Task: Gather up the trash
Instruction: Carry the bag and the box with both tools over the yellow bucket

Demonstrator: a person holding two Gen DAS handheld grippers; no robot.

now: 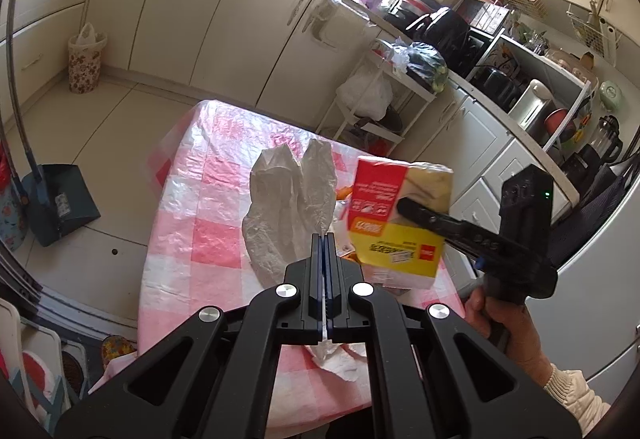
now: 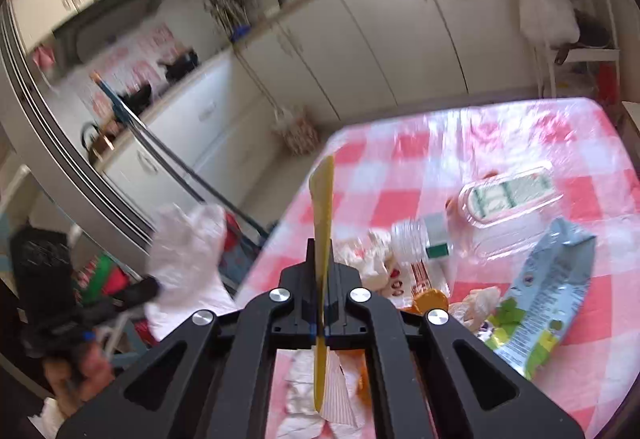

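- On the worktop (image 2: 540, 127), which has a pink and white checked plastic cover, trash lies in a loose group: a clear plastic bottle (image 2: 420, 239), a clear plastic tray (image 2: 508, 199), a light blue carton (image 2: 548, 295) and some crumpled paper (image 2: 372, 259).
- The left hand-held gripper (image 1: 325, 239) is clenched on a thin white plastic bag (image 1: 288, 211); the bag stands up above the jaws, with two handles at the top.
- The right hand-held gripper (image 2: 322, 259) is clenched on a flat yellow and red package (image 1: 396, 215); in the right wrist view it shows only as a thin yellow edge between the jaws.
- In the left wrist view the package is in the air just to the right of the bag, above the worktop.
- A hand (image 1: 500, 323) with a cream sleeve holds the right hand-held gripper.
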